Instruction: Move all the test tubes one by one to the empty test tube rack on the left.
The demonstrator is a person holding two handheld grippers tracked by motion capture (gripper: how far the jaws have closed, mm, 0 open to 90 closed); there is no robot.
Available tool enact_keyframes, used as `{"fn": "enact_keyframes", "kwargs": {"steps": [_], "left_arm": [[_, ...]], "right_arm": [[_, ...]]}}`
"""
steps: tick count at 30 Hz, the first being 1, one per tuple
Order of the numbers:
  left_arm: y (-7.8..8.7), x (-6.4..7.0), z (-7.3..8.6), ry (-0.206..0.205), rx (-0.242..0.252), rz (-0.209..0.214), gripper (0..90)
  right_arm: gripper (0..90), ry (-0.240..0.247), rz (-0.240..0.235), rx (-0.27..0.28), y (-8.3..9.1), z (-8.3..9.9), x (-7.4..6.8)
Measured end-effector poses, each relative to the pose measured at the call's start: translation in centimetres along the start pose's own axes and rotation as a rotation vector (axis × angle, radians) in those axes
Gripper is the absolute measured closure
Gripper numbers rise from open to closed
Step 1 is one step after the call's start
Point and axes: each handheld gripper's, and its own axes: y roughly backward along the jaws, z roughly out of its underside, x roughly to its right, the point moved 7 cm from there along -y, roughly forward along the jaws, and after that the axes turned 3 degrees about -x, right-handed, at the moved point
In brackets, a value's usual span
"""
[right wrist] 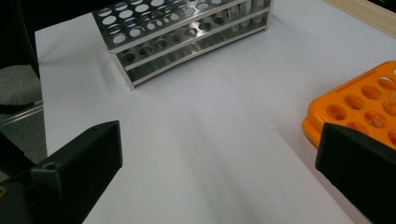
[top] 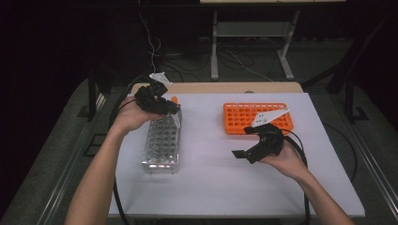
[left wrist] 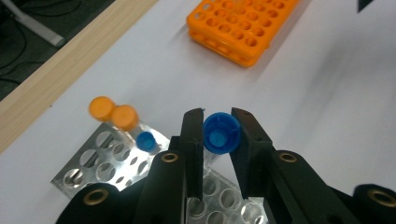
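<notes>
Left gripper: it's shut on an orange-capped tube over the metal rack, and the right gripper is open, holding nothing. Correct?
Not quite. The left gripper is shut on a blue-capped tube, as the left gripper view shows; the orange-capped tubes stand in the metal rack. The right gripper is open, holding nothing.

1. Looks like a lab set up for recording, going by the gear on the bench point(top: 211, 187) (white top, pale wood strip along the far edge).
2. Holds a metal test-tube rack point(top: 162, 145) with rows of round holes, standing at the left.
3. Carries capped tubes in that rack: two orange caps point(left wrist: 114, 112) and a blue cap point(left wrist: 146, 140) near its far end.
4. Has an orange plastic tube rack point(top: 257, 117) lying at the right.
5. Sits on grey carpet point(top: 65, 140), with loose cables point(top: 155, 54) and the metal legs of another table point(top: 253, 42) behind, amid dark surroundings.
</notes>
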Motion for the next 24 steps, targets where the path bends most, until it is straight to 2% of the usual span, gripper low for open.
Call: {"fn": "enact_keyframes", "kwargs": {"steps": [7,12,24], "left_arm": [[-0.6,-1.7,0.5,0.039,-0.009,-0.038,73.9],[-1.2,-2.3,0.8,0.057,-0.013,-0.053,74.0],[-2.9,-2.6,1.8,0.08,-0.034,-0.048,74.0]], "right_arm": [[0.1,-0.005,-0.011,-0.01,0.0,0.8,0.0],[0.1,-0.019,-0.015,-0.006,-0.1,1.3,0.1],[0.2,-0.026,-0.012,0.009,0.1,1.5,0.3]]}}
